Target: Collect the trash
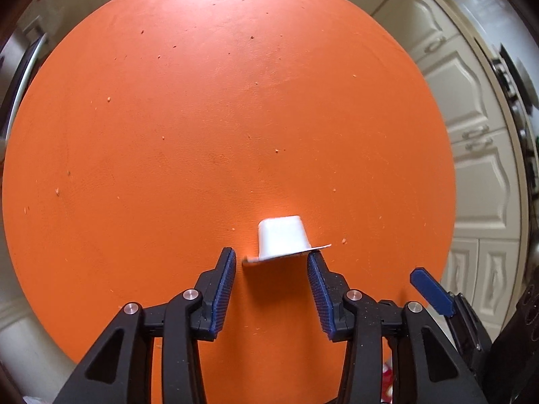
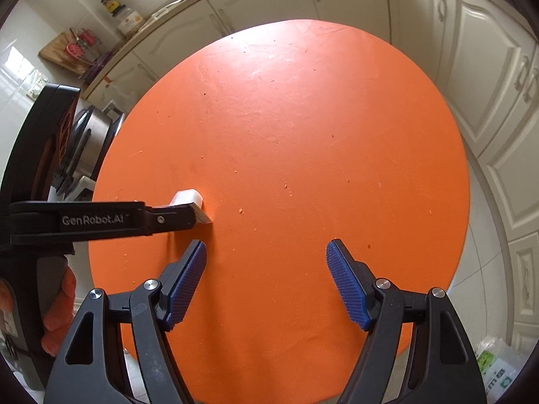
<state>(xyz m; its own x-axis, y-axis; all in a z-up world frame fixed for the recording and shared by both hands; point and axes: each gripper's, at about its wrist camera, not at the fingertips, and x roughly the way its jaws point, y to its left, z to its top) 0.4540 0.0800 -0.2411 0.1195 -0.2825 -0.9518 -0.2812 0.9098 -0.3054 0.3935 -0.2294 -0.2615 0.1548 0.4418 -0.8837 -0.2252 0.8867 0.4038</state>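
A small white plastic cup (image 1: 281, 235) stands upside down on the round orange table (image 1: 202, 118), its thin rim flaring out and slightly tilted. My left gripper (image 1: 271, 256) points steeply down over it, jaws apart. The right fingertip touches the rim's underside, and the left one stands a little clear of the rim. In the right wrist view the cup (image 2: 187, 198) peeks out behind the left gripper's black finger (image 2: 175, 219). My right gripper (image 2: 266, 249) hovers open over bare table (image 2: 303, 118) to the cup's right, with nothing between its blue pads.
Crumbs dot the tabletop. Cream cabinets (image 2: 478, 77) ring the table. A steel pot (image 2: 91, 134) and a dark appliance (image 2: 40, 141) stand left of it. A plastic bag (image 2: 498, 370) lies on the floor at lower right. An orange-gloved hand (image 2: 60, 306) holds the left gripper.
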